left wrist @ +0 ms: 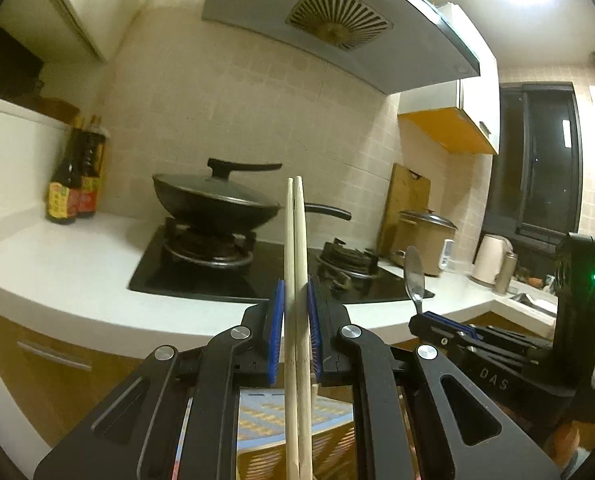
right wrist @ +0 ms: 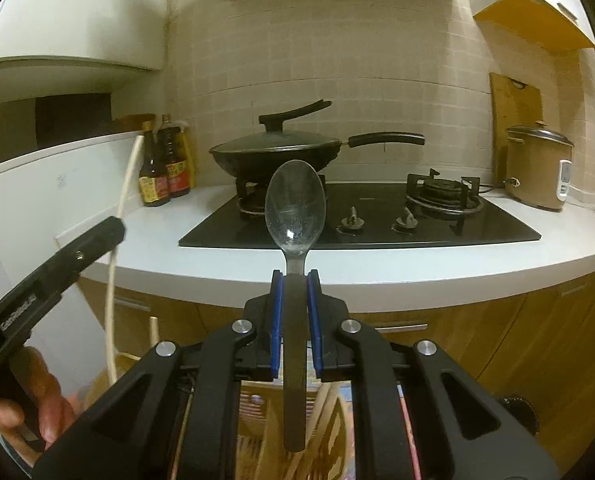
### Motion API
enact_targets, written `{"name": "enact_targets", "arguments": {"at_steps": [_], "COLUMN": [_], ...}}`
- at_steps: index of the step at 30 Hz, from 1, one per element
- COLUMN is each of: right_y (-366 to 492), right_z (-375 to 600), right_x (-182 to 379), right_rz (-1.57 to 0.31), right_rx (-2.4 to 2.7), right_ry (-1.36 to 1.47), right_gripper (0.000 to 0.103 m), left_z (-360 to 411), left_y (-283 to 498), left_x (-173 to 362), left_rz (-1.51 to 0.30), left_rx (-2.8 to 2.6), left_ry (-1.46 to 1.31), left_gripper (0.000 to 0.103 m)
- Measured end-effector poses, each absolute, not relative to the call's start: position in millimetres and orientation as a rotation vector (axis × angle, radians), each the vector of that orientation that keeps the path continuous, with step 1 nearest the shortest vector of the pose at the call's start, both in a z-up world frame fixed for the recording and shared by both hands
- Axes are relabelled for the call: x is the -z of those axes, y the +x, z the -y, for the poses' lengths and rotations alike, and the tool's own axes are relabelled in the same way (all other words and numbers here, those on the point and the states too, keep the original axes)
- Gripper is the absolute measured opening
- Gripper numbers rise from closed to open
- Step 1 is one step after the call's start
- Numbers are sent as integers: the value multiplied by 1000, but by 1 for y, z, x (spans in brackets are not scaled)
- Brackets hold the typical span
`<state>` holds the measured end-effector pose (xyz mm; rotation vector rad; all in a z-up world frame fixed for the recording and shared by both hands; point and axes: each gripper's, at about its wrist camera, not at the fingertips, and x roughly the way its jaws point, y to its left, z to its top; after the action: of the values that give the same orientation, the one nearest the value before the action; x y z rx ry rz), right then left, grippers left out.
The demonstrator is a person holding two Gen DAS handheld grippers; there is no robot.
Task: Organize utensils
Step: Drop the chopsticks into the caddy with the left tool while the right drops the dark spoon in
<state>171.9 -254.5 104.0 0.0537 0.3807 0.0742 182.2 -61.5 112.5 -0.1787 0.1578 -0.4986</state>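
- Two pale chopsticks (left wrist: 297, 264) stand upright, pinched between the blue pads of the left claw (left wrist: 296, 312), held in the air before the worktop (left wrist: 57, 264).
- A spoon (right wrist: 295, 204), bowl up, is clamped by its handle in the right claw (right wrist: 295, 304).
- Behind sit a hob (right wrist: 377, 224) and a lidded wok (right wrist: 277, 152).
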Motion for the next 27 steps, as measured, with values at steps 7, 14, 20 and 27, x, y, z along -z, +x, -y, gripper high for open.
{"name": "enact_targets", "arguments": {"at_steps": [7,14,20,27], "right_y": [158,121,84,48], "right_z": [266,273,270,261], "right_x": [-90,-87,-79,-54], "right_rz": [-385,-425,-497,-604], "right_rx": [-87,-82,-78,-74], "right_ry": [101,143,151,141], "right_gripper": [15,25,25,25], "left_z": [55,32,12,-6], "left_y": [177,156,125,85], "left_x": [-91,-86,-85,-74], "left_rz": [-209,-263,-296,-352], "left_rx": [515,523,538,549], "left_ry": [-169,-196,-207,-210], "left_gripper": [15,30,37,37]}}
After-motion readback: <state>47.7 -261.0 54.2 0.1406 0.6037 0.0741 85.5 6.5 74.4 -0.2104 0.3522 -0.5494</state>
